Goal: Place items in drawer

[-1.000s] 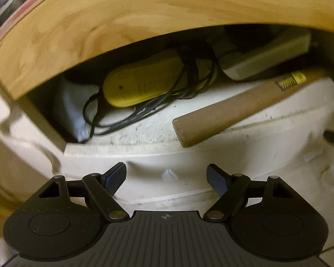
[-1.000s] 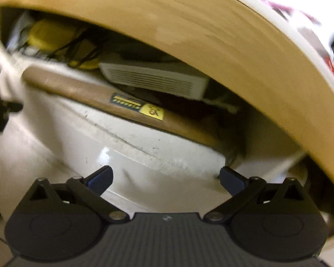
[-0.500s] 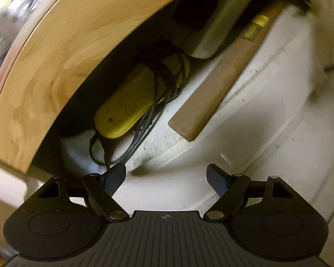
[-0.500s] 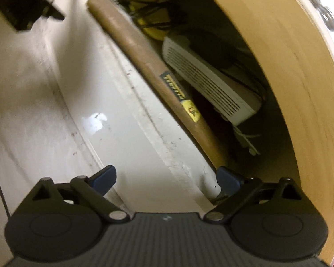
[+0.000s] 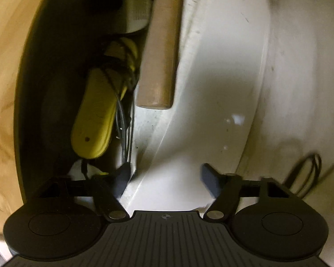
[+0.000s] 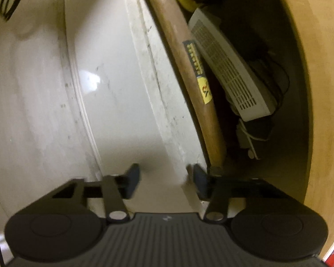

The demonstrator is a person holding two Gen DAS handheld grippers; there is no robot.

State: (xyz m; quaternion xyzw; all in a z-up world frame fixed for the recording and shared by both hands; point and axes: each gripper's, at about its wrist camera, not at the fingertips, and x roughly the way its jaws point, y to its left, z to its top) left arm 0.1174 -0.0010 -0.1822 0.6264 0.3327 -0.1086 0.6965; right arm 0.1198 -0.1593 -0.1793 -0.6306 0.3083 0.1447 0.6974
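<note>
Two grippers are seen at the white front of an open drawer [image 5: 211,71], each with nothing gripped.

Left gripper [image 5: 167,178]: fingers set wide apart, with the drawer's white front panel filling the gap between them. The left fingertip [image 5: 122,175] is seen over the panel's inner edge; contact cannot be told.

Right gripper [image 6: 165,181]: fingers set moderately apart, the gap narrower than the left one's, again with only white panel between them. The right fingertip [image 6: 199,178] sits just beside the near end of the handle.

Contents of the drawer, as seen ahead of the fingers:
- Wooden handle [image 5: 160,62], laid along the inner side of the front panel; its cut end is seen ahead of the left fingertip in the left view. In the right view the handle [image 6: 189,66] carries a blue label and a yellow sticker partway along.
- Yellow oblong device [image 5: 95,115], ahead of and to the left of the left fingertip, wrapped with a dark cord [image 5: 122,120], just beside the handle.
- White vented box [image 6: 229,73], ahead of the right fingertip and to the right of the handle, tilted, with thin cables behind it.
- White plug and cable [image 6: 249,142], near the box's closer end.

Pale wooden board [image 6: 318,89], seen overhanging the drawer's contents on the far side.

Dark loop of wire [image 5: 307,173], seen outside the drawer front, to the right of the left gripper.
</note>
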